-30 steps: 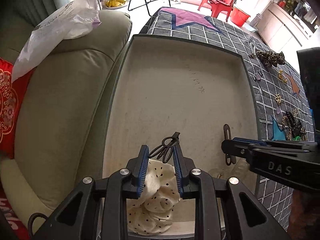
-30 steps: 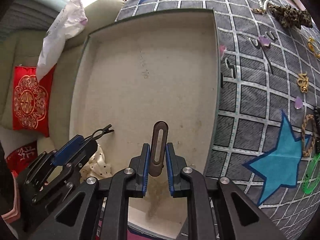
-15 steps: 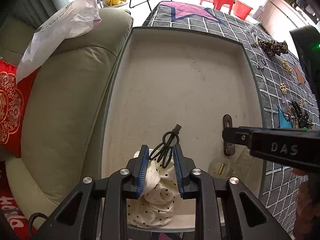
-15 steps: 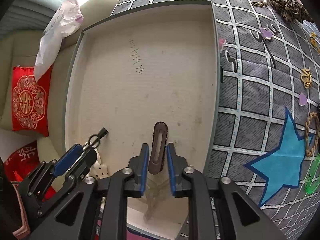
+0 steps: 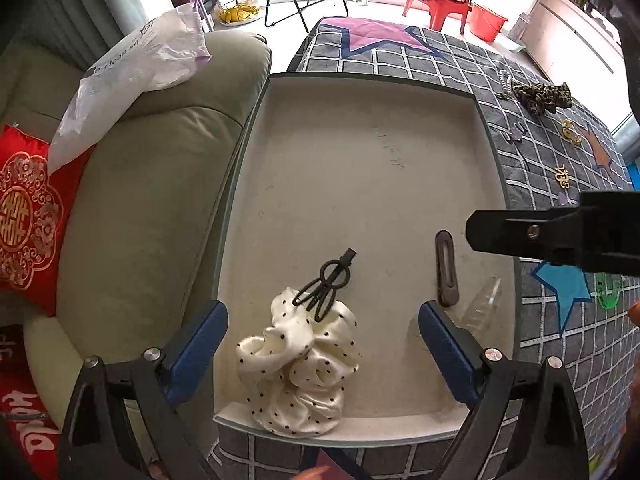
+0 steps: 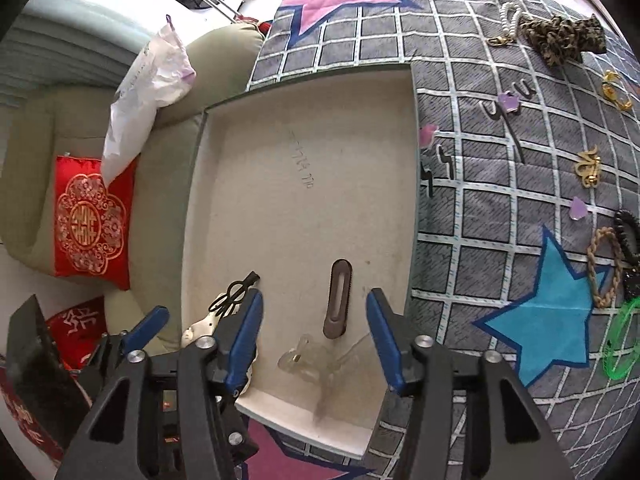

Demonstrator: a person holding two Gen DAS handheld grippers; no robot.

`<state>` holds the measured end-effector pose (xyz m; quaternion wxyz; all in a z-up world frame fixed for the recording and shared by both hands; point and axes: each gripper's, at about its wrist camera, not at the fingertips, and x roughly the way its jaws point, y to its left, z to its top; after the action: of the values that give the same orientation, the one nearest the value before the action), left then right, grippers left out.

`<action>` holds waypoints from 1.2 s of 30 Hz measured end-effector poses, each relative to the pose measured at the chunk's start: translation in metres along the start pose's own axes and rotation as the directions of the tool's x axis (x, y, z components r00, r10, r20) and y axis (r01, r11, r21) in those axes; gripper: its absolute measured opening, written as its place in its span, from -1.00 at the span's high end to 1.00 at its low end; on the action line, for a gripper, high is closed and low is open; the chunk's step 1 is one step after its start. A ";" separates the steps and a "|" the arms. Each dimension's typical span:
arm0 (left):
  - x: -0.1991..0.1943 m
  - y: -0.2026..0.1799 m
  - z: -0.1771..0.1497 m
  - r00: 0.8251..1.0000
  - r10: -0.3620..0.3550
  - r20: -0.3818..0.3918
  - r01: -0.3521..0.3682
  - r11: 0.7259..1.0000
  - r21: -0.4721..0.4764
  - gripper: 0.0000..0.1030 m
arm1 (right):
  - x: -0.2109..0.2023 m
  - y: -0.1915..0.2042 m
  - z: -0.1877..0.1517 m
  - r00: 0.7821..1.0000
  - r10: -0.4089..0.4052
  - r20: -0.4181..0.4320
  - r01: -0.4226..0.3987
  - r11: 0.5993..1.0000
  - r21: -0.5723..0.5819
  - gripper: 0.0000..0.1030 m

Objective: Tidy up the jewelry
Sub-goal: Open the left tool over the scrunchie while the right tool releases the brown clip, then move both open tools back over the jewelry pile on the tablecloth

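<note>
Blue-padded jaws of the left gripper [image 5: 322, 344] have just been opening and now stand spread wide; nothing is pinched. Directly between and below the pads lies the white polka-dot scrunchie [image 5: 298, 364], released, with the black wire hair clip [image 5: 326, 282] resting across its top edge. Both sit at the near end of the shallow cream tray [image 5: 360, 160].

Right gripper [image 6: 314, 330]: jaws also just opened, now parted about halfway, nothing held. The brown oblong barrette [image 6: 338, 298] lies flat on the tray floor between the pads, clear of both. A clear plastic claw clip [image 6: 308, 358] lies just below it, near the tray's front rim.

Judged step: release into the tray, done for both items; retreat is next.

To do it well:
- Each gripper should be lifted straight up before any sideways travel, so the pads are not dragged through scrunchie fabric or the barrette.
- Jaws should be kept spread until clear of the tray wall.
- The wire clip is only perched on the scrunchie; a nudge could roll it off.

Still to be sorted, on the grey checked cloth [image 6: 500, 168] right of the tray: leopard scrunchie [image 6: 564, 36], gold clips [image 6: 588, 168], braided ring [image 6: 604, 268], green bangle [image 6: 622, 344].
</note>
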<state>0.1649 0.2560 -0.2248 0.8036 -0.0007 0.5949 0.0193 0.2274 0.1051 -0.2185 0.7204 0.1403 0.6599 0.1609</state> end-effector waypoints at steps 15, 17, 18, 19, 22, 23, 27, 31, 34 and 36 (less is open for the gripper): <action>-0.032 -0.017 -0.020 1.000 0.011 -0.023 -0.011 1.000 0.017 -1.00 | -0.050 -0.027 -0.033 0.999 0.018 0.045 -0.021 0.998 0.061 -0.66; -0.036 -0.022 -0.024 1.000 0.011 -0.025 -0.010 1.000 0.026 -1.00 | -0.057 -0.036 -0.038 0.998 0.019 0.053 -0.023 0.997 0.075 -0.71; -0.039 -0.025 -0.026 1.000 0.012 -0.025 -0.011 0.999 0.031 -1.00 | -0.061 -0.039 -0.041 0.998 0.020 0.057 -0.025 0.996 0.082 -0.71; -0.041 -0.028 -0.027 1.000 0.013 -0.026 -0.012 0.999 0.035 -1.00 | -0.065 -0.044 -0.045 0.998 0.020 0.059 -0.025 0.996 0.091 -0.71; -0.049 -0.036 -0.032 0.999 0.009 -0.032 -0.007 0.999 0.042 -1.00 | -0.075 -0.057 -0.054 0.998 0.017 0.064 -0.024 0.994 0.109 -0.71; -0.052 -0.039 -0.033 0.999 0.007 -0.035 -0.005 0.999 0.045 -1.00 | -0.078 -0.062 -0.057 0.998 0.013 0.067 -0.021 0.993 0.116 -0.71; -0.062 -0.054 -0.038 0.999 0.002 -0.038 0.000 0.997 0.076 -1.00 | -0.090 -0.080 -0.068 0.997 0.006 0.079 -0.017 0.989 0.147 -0.73; -0.071 -0.069 -0.042 0.999 -0.002 -0.040 0.007 0.994 0.111 -1.00 | -0.104 -0.100 -0.082 0.995 0.005 0.100 -0.023 0.983 0.185 -0.74; -0.076 -0.082 -0.045 0.999 -0.008 -0.043 0.014 0.991 0.134 -1.00 | -0.112 -0.113 -0.090 0.994 0.003 0.112 -0.027 0.978 0.209 -0.74; -0.079 -0.092 -0.046 0.999 -0.012 -0.045 0.019 0.988 0.155 -1.00 | -0.117 -0.122 -0.095 0.993 0.000 0.121 -0.028 0.973 0.228 -0.74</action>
<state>0.1006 0.1609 -0.1643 0.7881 0.0568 0.6120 -0.0335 0.1294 -0.0555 -0.1721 0.7368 0.2363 0.6284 0.0799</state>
